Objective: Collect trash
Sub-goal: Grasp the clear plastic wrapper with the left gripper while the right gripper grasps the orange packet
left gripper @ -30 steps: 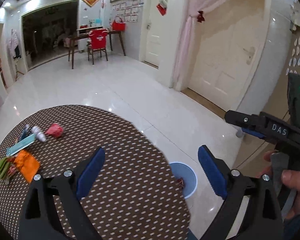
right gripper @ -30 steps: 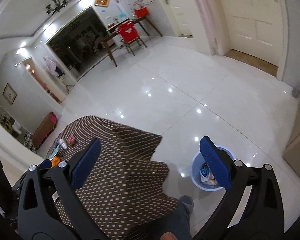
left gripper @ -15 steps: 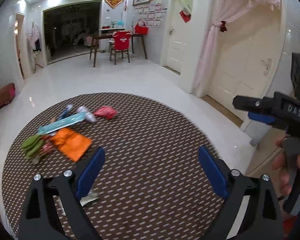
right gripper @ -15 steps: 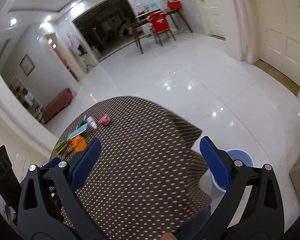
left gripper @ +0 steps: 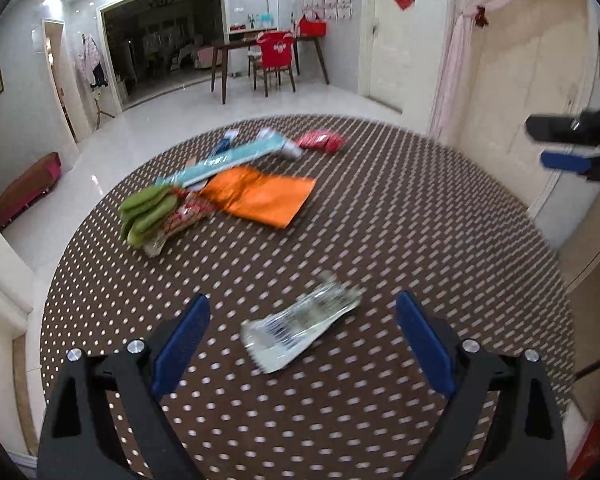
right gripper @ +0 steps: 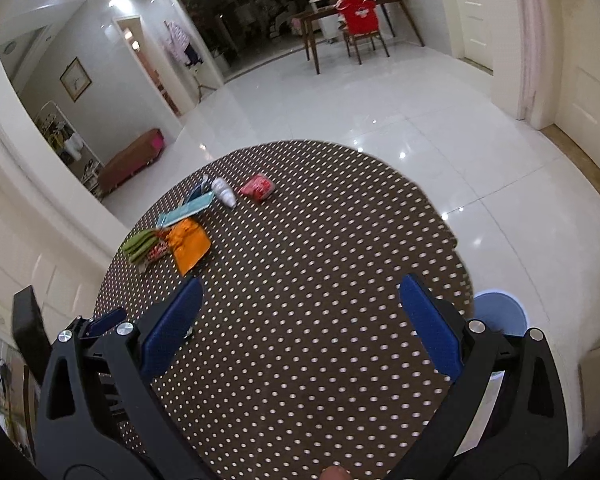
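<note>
Several wrappers lie on a round brown dotted table [left gripper: 400,240]. A clear silvery wrapper [left gripper: 300,326] lies just ahead of my open, empty left gripper [left gripper: 302,344], between its blue pads. Farther back lie an orange packet [left gripper: 264,196], a green packet [left gripper: 148,212], a light-blue strip [left gripper: 228,160] and a red wrapper [left gripper: 320,142]. My right gripper [right gripper: 300,324] is open and empty above the table; it shows in the left wrist view [left gripper: 568,148] at the right edge. The orange packet [right gripper: 188,244] and red wrapper [right gripper: 258,188] show at the table's far left.
A blue bin [right gripper: 498,312] stands on the white tiled floor [right gripper: 380,112] beside the table's right edge. A desk with a red chair [left gripper: 274,60] stands far back. A low bench [right gripper: 130,162] and doors [left gripper: 528,92] line the walls.
Both grippers swung left from the bin toward the table. The left gripper dropped closer to the tabletop, and the clear wrapper now sits between its fingers. Both stayed open.
</note>
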### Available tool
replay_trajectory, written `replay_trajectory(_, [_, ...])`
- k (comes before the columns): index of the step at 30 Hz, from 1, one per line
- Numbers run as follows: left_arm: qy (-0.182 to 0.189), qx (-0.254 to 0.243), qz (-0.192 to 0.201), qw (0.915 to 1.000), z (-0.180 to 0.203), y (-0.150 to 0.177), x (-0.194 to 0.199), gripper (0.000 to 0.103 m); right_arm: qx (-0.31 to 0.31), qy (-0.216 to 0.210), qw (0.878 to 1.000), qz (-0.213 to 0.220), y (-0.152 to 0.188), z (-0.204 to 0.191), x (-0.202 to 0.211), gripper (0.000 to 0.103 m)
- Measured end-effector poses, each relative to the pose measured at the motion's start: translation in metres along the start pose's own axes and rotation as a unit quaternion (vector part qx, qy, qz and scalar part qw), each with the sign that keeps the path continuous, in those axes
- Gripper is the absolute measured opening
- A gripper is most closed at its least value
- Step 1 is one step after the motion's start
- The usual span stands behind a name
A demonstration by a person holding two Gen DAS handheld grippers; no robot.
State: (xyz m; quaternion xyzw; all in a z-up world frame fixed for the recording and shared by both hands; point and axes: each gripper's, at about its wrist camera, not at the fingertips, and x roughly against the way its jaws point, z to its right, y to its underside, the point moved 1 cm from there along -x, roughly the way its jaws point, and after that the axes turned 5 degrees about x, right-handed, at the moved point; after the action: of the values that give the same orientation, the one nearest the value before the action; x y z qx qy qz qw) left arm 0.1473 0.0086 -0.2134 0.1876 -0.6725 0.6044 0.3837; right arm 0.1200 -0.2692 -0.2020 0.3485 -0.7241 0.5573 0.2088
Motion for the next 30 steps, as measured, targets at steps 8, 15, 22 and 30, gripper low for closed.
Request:
replay_trajectory(8, [0.017, -0.033, -0.037, 0.9986, -0.003, 0.005, -0.029, 0.059, 0.011, -0.001, 1.000, -0.014, 0.001, -0.013, -0.012, 0.097])
replay_trajectory(15, [0.039, -0.037, -0.036, 0.9979, 0.005, -0.001, -0.030, 0.016, 0.015, -0.001, 1.000, -0.023, 0.002, -0.012, -0.015, 0.097])
replay_trajectory(22, [0.036, 0.038, -0.029, 0.9982, -0.017, 0.002, -0.022, 0.008, 0.034, -0.012, 0.999, -0.040, 0.000, -0.028, -0.035, 0.097])
replay_trajectory(30, [0.011, 0.119, -0.009, 0.9928, -0.055, 0.003, -0.009, 0.008, 0.076, -0.035, 0.994, -0.072, -0.004, -0.065, -0.077, 0.097])
